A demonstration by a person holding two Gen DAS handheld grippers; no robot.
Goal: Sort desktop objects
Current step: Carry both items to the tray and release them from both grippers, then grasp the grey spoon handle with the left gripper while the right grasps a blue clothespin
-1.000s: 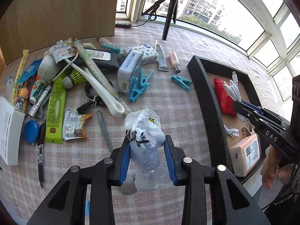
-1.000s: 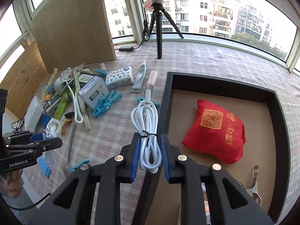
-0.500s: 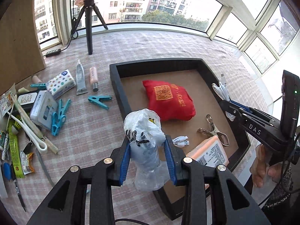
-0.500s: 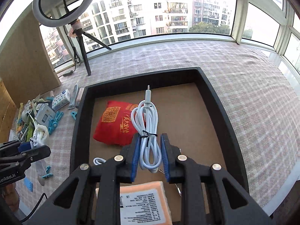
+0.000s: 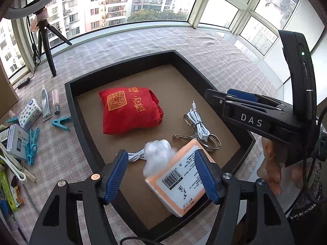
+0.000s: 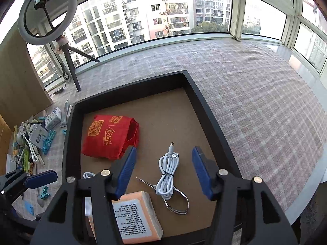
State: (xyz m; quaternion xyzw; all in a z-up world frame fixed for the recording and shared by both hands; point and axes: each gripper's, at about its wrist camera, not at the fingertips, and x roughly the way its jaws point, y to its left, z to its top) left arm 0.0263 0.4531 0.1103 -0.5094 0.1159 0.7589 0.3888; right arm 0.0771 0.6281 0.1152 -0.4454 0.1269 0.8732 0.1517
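Both pairs of jaws have just been opening and grasp nothing now. The crumpled plastic bag (image 5: 157, 155), feather-light and limp, drops from the left gripper (image 5: 161, 175) onto the orange pack (image 5: 184, 181). The white cable (image 6: 167, 175), floppy, best pinched at its tie, lies below the right gripper (image 6: 162, 171) in the black tray (image 6: 206, 114), near the red pouch (image 6: 110, 136).

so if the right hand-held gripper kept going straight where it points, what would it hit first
Most likely the coiled white cable, lying between the open fingers of the right hand-held gripper on the floor of the black tray, partly over a metal clip. Depth is hard to judge.
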